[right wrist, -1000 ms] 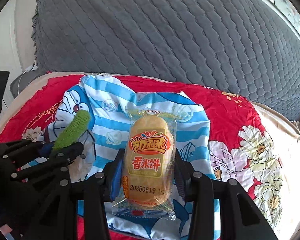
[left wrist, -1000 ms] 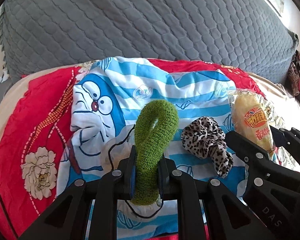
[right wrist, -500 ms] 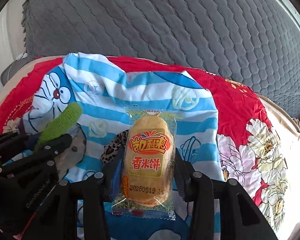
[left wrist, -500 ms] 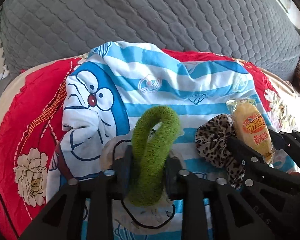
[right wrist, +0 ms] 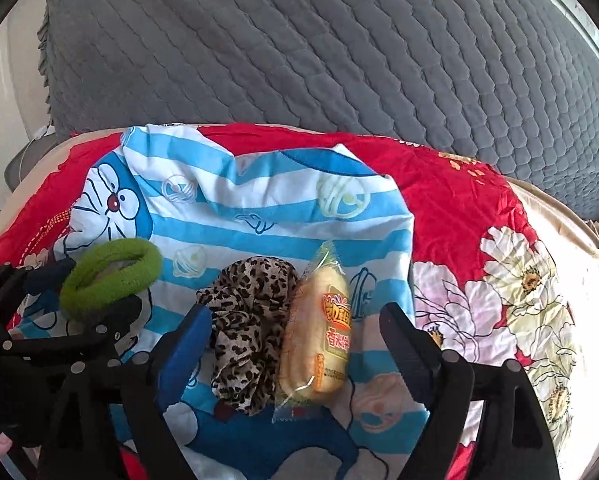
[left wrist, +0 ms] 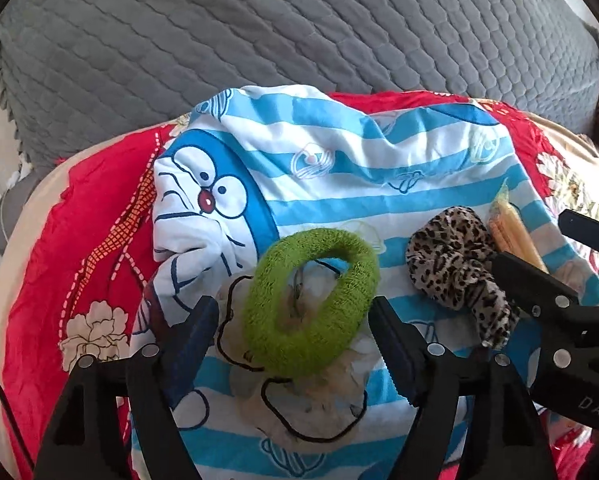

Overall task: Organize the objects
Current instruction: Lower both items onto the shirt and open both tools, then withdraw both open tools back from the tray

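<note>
Release stage: left gripper and right gripper, jaws just opened and now spread, have set green scrunchie and snack packet beside leopard scrunchie on Doraemon cloth; withdrawal seemingly remains.

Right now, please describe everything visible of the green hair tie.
The green hair tie is a thick, fuzzy loop that looks like terry cloth, lying flat and open as an oval on the blue-striped cartoon cloth. It rests partly over a thin black cord, between the open left claw fingers, which have just been opening.
</note>
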A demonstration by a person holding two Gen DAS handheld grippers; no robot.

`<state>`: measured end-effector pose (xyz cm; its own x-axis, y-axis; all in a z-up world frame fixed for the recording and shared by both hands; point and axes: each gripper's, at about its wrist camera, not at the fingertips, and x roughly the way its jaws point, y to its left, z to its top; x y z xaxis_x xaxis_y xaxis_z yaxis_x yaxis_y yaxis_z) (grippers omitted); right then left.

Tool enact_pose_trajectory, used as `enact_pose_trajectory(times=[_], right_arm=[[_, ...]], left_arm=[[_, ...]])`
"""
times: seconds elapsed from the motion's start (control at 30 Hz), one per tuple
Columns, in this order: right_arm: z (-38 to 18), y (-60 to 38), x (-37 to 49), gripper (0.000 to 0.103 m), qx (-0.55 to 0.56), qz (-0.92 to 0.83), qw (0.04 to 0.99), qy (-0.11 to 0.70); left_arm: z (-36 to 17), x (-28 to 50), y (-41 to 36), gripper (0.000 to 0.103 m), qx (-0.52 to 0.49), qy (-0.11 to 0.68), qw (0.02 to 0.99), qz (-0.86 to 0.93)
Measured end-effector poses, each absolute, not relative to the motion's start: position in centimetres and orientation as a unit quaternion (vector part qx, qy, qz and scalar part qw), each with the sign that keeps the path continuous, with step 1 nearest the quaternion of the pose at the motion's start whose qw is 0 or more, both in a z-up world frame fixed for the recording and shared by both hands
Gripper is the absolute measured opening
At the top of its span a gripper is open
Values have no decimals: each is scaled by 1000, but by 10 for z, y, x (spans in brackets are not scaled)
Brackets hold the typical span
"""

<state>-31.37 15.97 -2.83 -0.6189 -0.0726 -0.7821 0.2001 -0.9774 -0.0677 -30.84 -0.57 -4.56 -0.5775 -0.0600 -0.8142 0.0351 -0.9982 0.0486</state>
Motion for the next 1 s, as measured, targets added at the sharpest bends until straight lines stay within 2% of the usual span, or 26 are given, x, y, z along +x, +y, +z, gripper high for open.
enact_pose_trajectory(times=[0.67, 0.83, 0.9, 0.97, 1.0], right_arm=[[-2, 181, -279, 86, 414, -903, 100, 48], [8, 182, -259, 91, 411, -904, 109, 44], [13, 182, -249, 95, 407, -905, 115, 40], [19, 183, -240, 98, 403, -907, 119, 39], [21, 183, -236, 100, 401, -907, 123, 38]], left_arm=[[-20, -257, -13, 87, 436, 3, 7, -900], [-14, -241, -7, 88, 434, 7, -1, -901], [-9, -232, -4, 91, 429, 8, -4, -903], [-4, -225, -2, 101, 426, 8, -6, -905], [-2, -222, -2, 102, 423, 9, -6, -906]])
